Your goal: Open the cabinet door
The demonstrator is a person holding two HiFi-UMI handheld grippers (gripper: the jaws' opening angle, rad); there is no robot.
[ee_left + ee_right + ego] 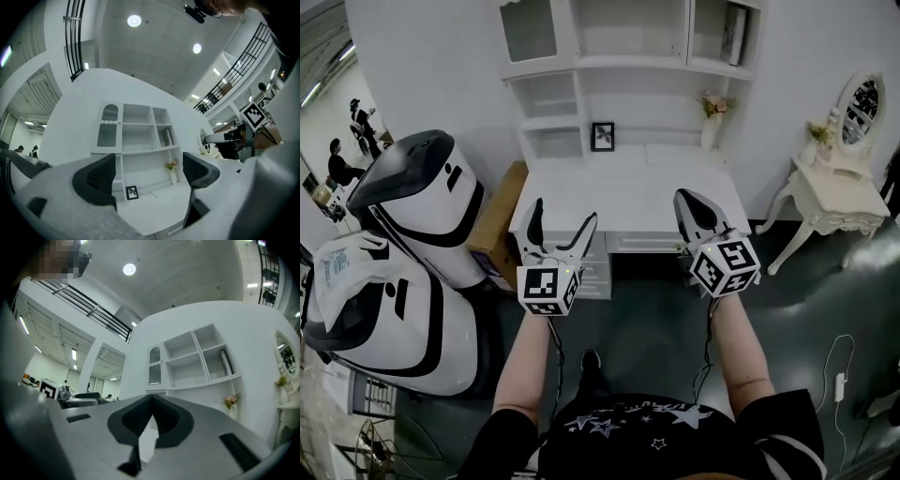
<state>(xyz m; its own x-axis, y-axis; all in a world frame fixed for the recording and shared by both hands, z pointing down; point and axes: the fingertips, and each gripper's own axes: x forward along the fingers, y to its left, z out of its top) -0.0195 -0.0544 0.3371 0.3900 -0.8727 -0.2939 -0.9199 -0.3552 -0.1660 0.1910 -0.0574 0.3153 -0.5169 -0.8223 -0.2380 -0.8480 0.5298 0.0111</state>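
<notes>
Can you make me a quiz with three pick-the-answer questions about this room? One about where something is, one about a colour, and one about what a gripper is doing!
1. Where is the picture frame?
A on the desk
B on the floor
C on the dressing table

2. What colour is the desk?
A red
B white
C green

3. How are the left gripper's jaws?
A shut tight
B gripping a cup
C wide apart, empty

Answers: 1 A, it stands at the back of the desk top; 2 B, the top and drawers are white; 3 C, its own view shows both pads apart with nothing between them.
</notes>
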